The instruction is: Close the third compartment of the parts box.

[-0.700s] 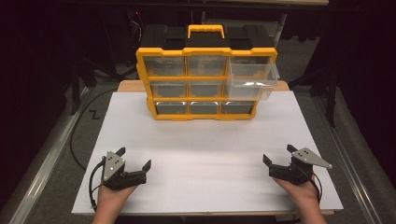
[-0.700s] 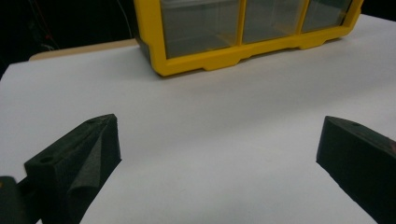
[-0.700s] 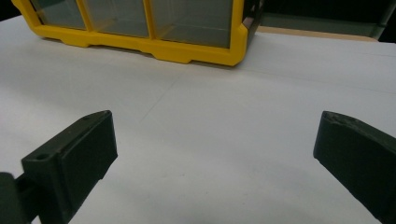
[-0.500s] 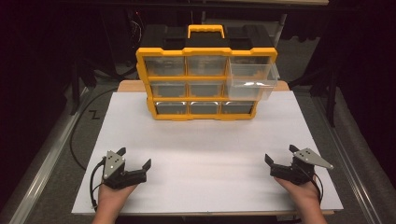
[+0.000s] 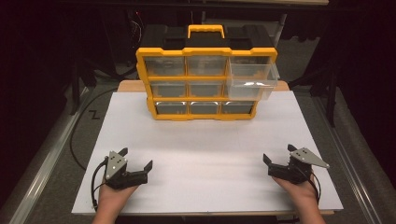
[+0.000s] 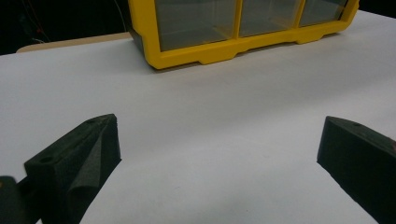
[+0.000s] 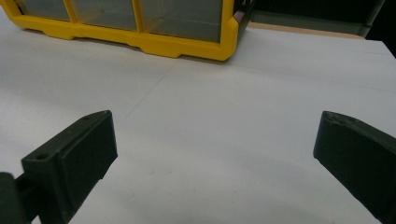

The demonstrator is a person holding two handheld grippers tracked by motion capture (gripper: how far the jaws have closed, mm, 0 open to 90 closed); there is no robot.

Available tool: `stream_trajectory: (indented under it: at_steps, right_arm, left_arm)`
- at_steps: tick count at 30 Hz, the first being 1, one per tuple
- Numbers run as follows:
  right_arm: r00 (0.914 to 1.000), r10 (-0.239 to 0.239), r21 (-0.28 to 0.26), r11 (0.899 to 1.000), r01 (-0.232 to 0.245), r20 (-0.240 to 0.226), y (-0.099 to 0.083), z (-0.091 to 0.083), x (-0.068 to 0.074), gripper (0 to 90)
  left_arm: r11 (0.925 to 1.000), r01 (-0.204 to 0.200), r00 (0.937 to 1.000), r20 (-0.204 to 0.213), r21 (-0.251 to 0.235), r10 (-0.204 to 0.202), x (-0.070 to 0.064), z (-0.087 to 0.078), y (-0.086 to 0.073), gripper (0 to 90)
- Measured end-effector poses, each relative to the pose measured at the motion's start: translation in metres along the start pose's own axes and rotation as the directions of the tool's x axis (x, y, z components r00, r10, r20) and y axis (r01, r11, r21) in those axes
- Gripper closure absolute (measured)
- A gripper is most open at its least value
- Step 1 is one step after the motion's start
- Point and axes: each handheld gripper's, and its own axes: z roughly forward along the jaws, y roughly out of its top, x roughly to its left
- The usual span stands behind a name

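Observation:
A yellow-framed organizer (image 5: 205, 84) with clear drawers stands upright at the far side of the white board (image 5: 205, 154). Its top-right drawer (image 5: 250, 77) is pulled partway out. My left gripper (image 5: 136, 158) rests near the board's front left, open with nothing between its jaws. My right gripper (image 5: 278, 153) rests near the front right, also open and holding nothing. In the left gripper view the left gripper (image 6: 219, 140) faces the organizer's bottom row (image 6: 238, 23). In the right gripper view the right gripper (image 7: 215, 135) faces the organizer's lower right corner (image 7: 182, 28).
The organizer has a yellow carry handle (image 5: 205, 31) on its black top. A black cable (image 5: 81, 126) runs along the left of the board. A metal rail (image 5: 42, 163) borders the left side and another rail (image 5: 350, 163) the right.

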Motion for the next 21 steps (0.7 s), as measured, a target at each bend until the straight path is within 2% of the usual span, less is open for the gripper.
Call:
stream_trajectory:
  at_steps: [11,21]
  right_arm:
    - [0.9998,-0.013,0.000,1.000,0.013,-0.013,0.007,0.014,0.015,0.7]
    - [0.9970,-0.050,-0.007,0.999,0.050,-0.059,0.020,0.033,0.043,0.7]
  left_arm:
    - [1.0000,0.005,0.9999,0.009,0.007,-0.006,0.000,0.002,0.000,0.3]
    - [0.9999,-0.007,0.9999,0.011,0.011,0.007,-0.002,0.005,0.000,0.3]
